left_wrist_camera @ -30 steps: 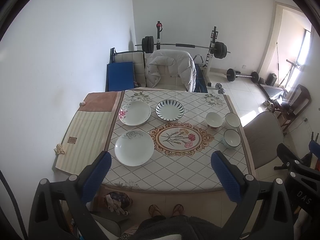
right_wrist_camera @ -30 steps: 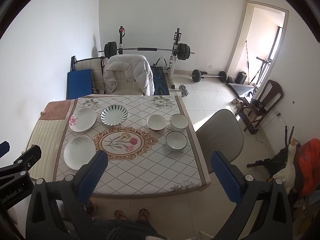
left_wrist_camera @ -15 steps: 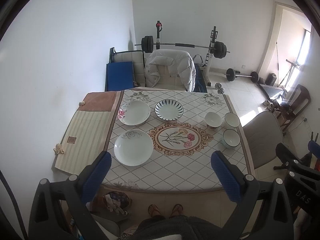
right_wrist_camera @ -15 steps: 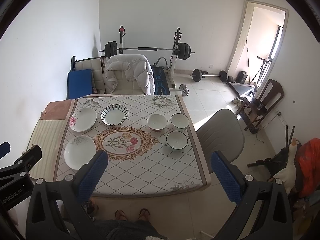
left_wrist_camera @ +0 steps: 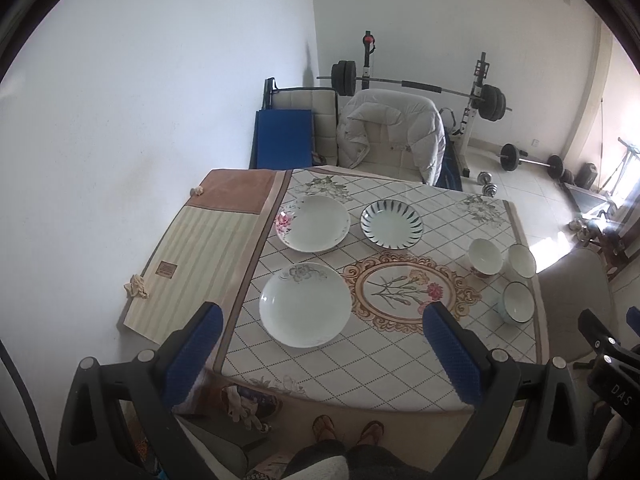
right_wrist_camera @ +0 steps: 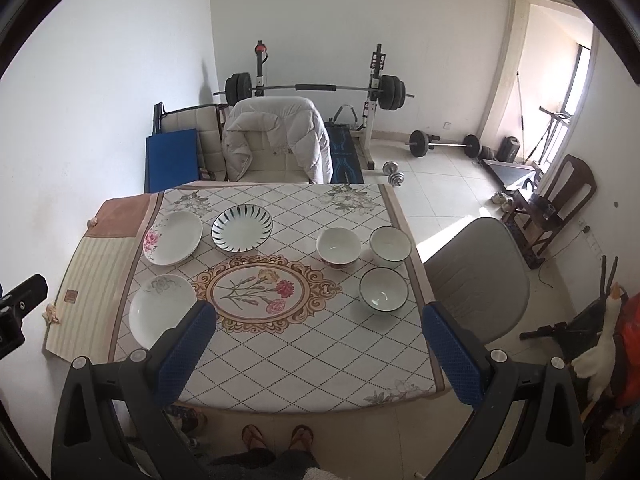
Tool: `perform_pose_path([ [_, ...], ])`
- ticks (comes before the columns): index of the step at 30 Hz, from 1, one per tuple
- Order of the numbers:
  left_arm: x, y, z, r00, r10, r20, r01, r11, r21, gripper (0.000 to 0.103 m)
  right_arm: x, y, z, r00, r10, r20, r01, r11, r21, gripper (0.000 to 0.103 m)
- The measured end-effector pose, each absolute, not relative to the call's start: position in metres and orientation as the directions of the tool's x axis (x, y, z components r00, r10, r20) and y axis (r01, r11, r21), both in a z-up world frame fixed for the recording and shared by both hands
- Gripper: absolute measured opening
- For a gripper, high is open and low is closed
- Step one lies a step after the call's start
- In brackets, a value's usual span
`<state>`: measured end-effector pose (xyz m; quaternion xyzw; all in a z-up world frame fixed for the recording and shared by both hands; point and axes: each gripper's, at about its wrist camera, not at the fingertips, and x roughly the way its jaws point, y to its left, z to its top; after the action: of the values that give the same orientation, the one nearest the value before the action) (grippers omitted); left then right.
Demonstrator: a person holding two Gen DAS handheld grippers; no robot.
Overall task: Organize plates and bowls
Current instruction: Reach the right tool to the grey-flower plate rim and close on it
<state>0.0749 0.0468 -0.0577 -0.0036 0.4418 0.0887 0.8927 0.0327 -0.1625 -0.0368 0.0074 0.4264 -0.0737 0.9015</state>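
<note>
On the table [left_wrist_camera: 360, 360] lie three plates: a white one with a grey flower [left_wrist_camera: 305, 304] near the front left, a pink-flowered one [left_wrist_camera: 314, 222] behind it, and a blue-striped one [left_wrist_camera: 391, 224] to its right. Three bowls stand at the right: one with a red foot [right_wrist_camera: 338, 246], a white one [right_wrist_camera: 390, 245], and a dark-rimmed one [right_wrist_camera: 383, 290]. My left gripper [left_wrist_camera: 320, 352] is open, high above the front edge near the grey-flower plate. My right gripper [right_wrist_camera: 318, 350] is open, above the front of the table. Both are empty.
A chair with a white jacket [right_wrist_camera: 278, 142] stands behind the table and a grey chair [right_wrist_camera: 476, 280] at its right. A striped mat [left_wrist_camera: 196, 256] hangs at the left by the wall. A barbell rack [right_wrist_camera: 316, 90] and weights stand at the back. Feet [right_wrist_camera: 276, 436] show below.
Both grippers have moved slightly forward and closer to the table; the left view has tilted and shifted toward the plates. Nothing was taken hold of.
</note>
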Motion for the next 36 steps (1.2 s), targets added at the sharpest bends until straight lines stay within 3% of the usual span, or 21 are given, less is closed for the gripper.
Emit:
perform_pose_path([
  [7,0.149,0.119,-0.160,0.401,0.189,-0.896,-0.249,0.964,0.093,0.102,0.144,-0.108,-0.154,0.442,0.071,-0.894,-0.049,0.997,0.055,0.103],
  [11,0.194,0.165,-0.226,0.281,0.109,-0.953,-0.263,0.964,0.032,0.102,0.204,-0.059,-0.232,0.314,0.171,-0.934,-0.098,0.984,0.147,0.103],
  [21,0.288,0.244,-0.376,0.051,-0.083,-0.995,-0.179,0.980,-0.091,0.083,0.306,0.023,-0.394,0.013,0.354,-0.935,0.019,0.935,0.355,0.101],
  [27,0.307,0.254,-0.436,-0.072,-0.191,-0.979,-0.098,0.978,-0.183,0.066,0.325,0.039,-0.457,-0.091,0.385,-0.919,0.091,0.922,0.377,0.083],
  [33,0.309,0.245,-0.456,-0.133,-0.227,-0.965,-0.047,0.974,-0.222,0.054,0.332,0.050,-0.483,-0.108,0.393,-0.913,0.112,0.918,0.381,0.065],
  [34,0.309,0.243,-0.455,-0.121,-0.223,-0.967,-0.032,0.975,-0.221,0.054,0.332,0.052,-0.485,-0.116,0.407,-0.906,0.114,0.911,0.395,0.057],
  [36,0.310,0.240,-0.453,-0.115,-0.208,-0.971,-0.018,0.978,-0.207,0.045,0.331,0.051,-0.487,-0.121,0.418,-0.900,0.129,0.906,0.403,0.048],
])
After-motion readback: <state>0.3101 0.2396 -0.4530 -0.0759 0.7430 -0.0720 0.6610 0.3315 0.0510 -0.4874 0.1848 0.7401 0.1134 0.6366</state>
